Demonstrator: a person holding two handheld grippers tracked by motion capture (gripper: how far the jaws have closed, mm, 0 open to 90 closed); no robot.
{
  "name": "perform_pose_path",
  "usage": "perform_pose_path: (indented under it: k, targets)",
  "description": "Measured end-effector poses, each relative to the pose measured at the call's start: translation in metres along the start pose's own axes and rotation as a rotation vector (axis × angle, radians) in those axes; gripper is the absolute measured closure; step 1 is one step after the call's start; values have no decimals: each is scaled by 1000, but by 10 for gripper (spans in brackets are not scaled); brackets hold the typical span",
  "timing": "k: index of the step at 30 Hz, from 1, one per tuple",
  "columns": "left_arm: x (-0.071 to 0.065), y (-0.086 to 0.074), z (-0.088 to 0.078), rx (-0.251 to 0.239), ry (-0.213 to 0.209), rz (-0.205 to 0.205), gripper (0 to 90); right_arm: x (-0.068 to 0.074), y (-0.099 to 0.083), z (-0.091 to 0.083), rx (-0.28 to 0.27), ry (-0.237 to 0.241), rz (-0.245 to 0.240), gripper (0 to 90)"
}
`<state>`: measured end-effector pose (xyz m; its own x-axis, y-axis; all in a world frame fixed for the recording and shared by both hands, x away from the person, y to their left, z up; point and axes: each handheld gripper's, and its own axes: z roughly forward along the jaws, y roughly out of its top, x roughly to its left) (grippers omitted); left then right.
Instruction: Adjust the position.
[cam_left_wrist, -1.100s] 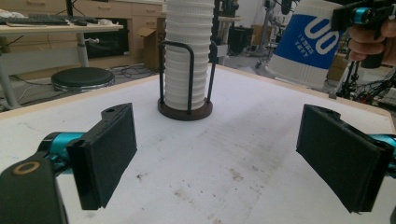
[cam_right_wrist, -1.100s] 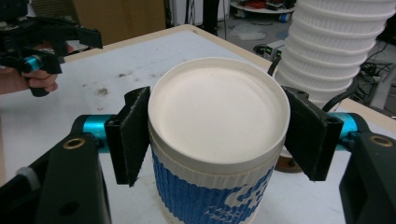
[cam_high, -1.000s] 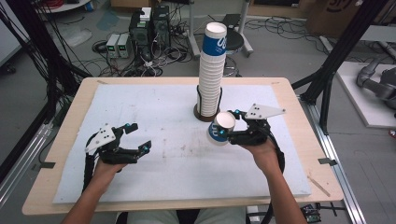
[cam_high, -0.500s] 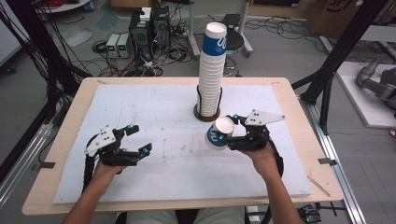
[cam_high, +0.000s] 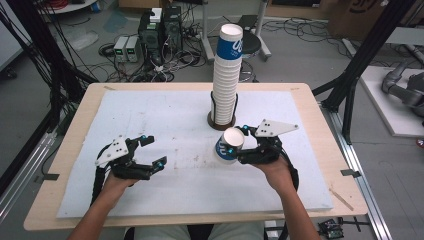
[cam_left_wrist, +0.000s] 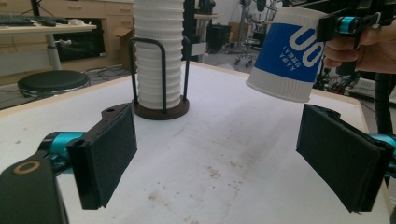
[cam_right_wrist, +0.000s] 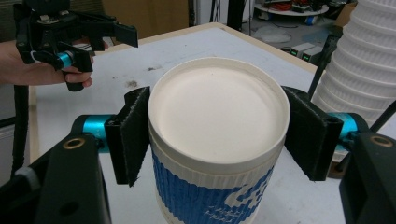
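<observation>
A single blue-and-white paper cup (cam_high: 228, 145) is pinched between the pads of the right gripper (cam_high: 239, 147), just below its rim, and is carried tilted and clear of the tabletop (cam_high: 165, 115). Since a second ago, the cup has been drawn a little away from the tall cup stack (cam_high: 226, 75) and lowered toward the near side of the white surface; the pinch has not altered. The stack stands in its wire holder (cam_high: 221, 120) just beyond and to the left of the right gripper.

The left gripper (cam_high: 152, 151) is held with its jaws spread and with nothing between them, well apart from the cup, and has kept its place. In the left gripper view, the cup (cam_left_wrist: 288, 53) is seen ahead and to the upper right of the open jaws.

The cup is judged to have been separated from the stack; setting it down or a handover would be the likely next step.
</observation>
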<state>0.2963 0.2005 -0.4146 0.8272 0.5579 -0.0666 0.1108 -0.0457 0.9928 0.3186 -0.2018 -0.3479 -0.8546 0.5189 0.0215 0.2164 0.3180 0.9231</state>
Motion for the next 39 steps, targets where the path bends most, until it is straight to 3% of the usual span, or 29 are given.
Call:
perform_pose_path:
  k: [17, 24, 30, 39]
  targets:
    - [-15, 16, 29, 33, -111, 20, 120, 14, 8, 10, -14, 72, -18, 302]
    - [-23, 21, 53, 54, -204, 37, 119, 18, 9, 19, -18, 111, -7, 302]
    - [-31, 22, 69, 69, -260, 47, 120, 20, 10, 23, -24, 141, 6, 302]
    - [-37, 18, 83, 86, -281, 47, 117, 21, 10, 23, -34, 156, 17, 302]
